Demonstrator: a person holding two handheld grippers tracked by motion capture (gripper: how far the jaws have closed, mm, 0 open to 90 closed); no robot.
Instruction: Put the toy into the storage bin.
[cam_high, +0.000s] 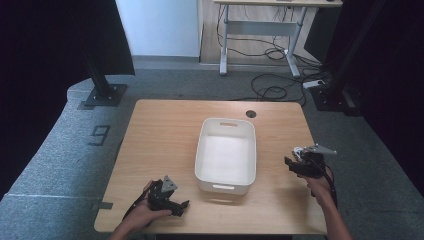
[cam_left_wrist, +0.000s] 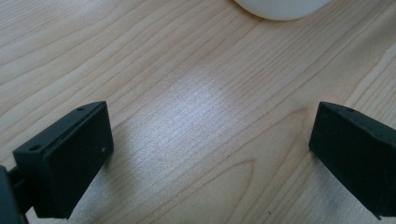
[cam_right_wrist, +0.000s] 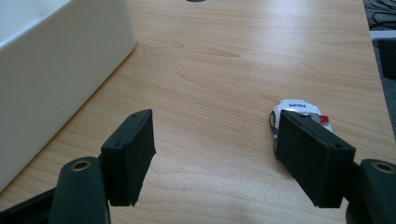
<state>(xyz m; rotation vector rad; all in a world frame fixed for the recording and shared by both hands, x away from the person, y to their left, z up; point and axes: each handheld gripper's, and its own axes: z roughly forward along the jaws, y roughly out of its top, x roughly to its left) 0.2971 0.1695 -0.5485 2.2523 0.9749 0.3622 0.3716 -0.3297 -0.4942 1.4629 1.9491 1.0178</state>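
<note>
My right gripper (cam_right_wrist: 217, 156), jaws spread and empty, should shift toward the small white toy police car (cam_right_wrist: 299, 113), centring it before clenching beside the white plastic tub (cam_right_wrist: 56, 70).

The wooden bench (cam_high: 170, 130) carries a white tub (cam_high: 226, 156) at its middle (handle slots in both ends) and a toy police car (cam_right_wrist: 299, 113) near its right edge.

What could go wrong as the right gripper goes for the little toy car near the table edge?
The right gripper is open, but the toy car sits off-centre, partly behind one jaw rather than between the two. Closing now might clip it and roll it away on its wheels. It lies near the table edge, so a nudge could push it off. The white bin stands close beside, and a wide swing might knock it.
</note>
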